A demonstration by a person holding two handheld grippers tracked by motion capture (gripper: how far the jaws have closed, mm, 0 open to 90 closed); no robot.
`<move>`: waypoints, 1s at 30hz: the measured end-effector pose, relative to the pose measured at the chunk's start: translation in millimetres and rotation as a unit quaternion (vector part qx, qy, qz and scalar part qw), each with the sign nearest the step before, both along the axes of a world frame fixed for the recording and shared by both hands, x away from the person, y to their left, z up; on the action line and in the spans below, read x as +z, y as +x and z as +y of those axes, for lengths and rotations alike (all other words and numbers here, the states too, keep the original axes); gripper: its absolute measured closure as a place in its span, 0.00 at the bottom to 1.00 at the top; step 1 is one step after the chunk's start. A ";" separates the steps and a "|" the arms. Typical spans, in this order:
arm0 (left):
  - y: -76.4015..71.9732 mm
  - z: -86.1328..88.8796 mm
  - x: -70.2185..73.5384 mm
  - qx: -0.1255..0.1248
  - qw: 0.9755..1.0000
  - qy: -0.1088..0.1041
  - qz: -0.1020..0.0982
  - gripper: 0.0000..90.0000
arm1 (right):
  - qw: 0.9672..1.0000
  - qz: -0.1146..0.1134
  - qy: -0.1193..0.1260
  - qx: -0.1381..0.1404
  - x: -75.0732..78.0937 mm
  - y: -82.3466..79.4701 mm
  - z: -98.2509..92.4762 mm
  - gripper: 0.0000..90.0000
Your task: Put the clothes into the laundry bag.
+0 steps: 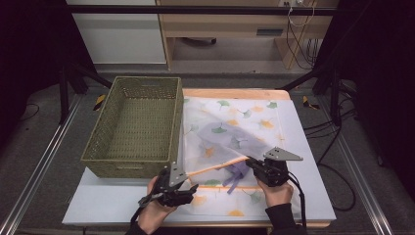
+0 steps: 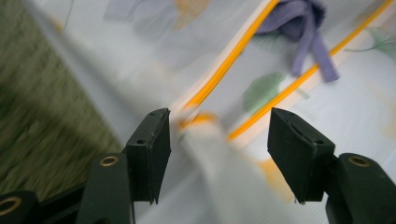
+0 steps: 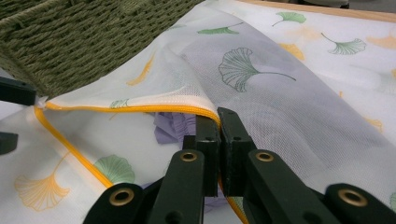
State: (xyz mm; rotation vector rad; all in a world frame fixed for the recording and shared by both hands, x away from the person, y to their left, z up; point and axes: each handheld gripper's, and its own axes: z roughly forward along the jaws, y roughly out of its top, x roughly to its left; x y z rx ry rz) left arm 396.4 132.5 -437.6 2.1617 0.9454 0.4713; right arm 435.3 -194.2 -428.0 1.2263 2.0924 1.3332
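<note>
A white mesh bag (image 1: 235,122) printed with ginkgo leaves lies flat on the table, its mouth trimmed in orange. My right gripper (image 1: 250,162) is shut on the upper orange edge (image 3: 140,109) of that mouth and holds it lifted. A purple garment (image 1: 238,172) sits inside the opening and partly spills out (image 2: 299,23). My left gripper (image 1: 190,189) stands open at the left corner of the mouth. That corner of the bag (image 2: 201,122) lies between the fingers (image 2: 149,140) and is not pinched.
A green woven basket (image 1: 132,125) stands on the table to the left of the bag, its wall close to my left gripper (image 2: 28,121). Bare white tabletop (image 1: 103,198) runs along the front. The table's wooden far edge (image 1: 230,93) lies behind the bag.
</note>
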 end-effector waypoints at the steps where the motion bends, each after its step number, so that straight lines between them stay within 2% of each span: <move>1: -0.7 5.3 -2.8 0.005 1.000 -0.001 0.005 0.43 | 1.000 -0.001 -0.002 0.001 -0.6 0.2 0.0 0.97; 6: -3.2 18.1 -18.9 0.007 0.999 -0.019 0.043 0.46 | 1.000 0.005 -0.006 0.001 -3.1 -0.6 1.2 0.97; 9: -4.4 17.6 -24.4 -0.010 0.998 -0.021 0.055 0.61 | 1.000 0.006 -0.010 0.004 -5.0 -0.9 2.3 0.96; 11: -3.9 16.8 -28.3 -0.023 0.997 -0.031 0.060 0.71 | 1.000 0.005 -0.016 0.004 -6.4 -1.1 3.3 0.95; 15: -2.4 18.4 -36.2 -0.035 0.997 -0.034 0.056 0.91 | 0.999 0.016 -0.031 -0.003 -13.2 0.4 5.0 0.92; 20: -1.4 19.0 -42.6 -0.039 0.998 -0.032 0.046 0.95 | 0.999 0.016 -0.045 -0.012 -17.8 0.4 7.9 0.82; 22: -1.7 18.6 -42.8 -0.040 0.998 -0.029 0.042 0.96 | 0.999 0.014 -0.044 -0.015 -15.8 -2.1 8.8 0.74; 24: -2.2 18.3 -43.2 -0.041 0.998 -0.028 0.038 0.96 | 0.999 0.003 -0.049 -0.013 -12.7 -6.4 10.4 0.64; 28: -0.9 20.0 -43.5 -0.043 0.998 -0.033 0.045 0.96 | 0.998 -0.015 -0.066 -0.015 -7.7 -17.0 13.2 0.46; 30: -0.5 20.5 -43.4 -0.043 0.997 -0.033 0.047 0.96 | 0.998 -0.021 -0.063 -0.014 -6.0 -23.2 12.2 0.42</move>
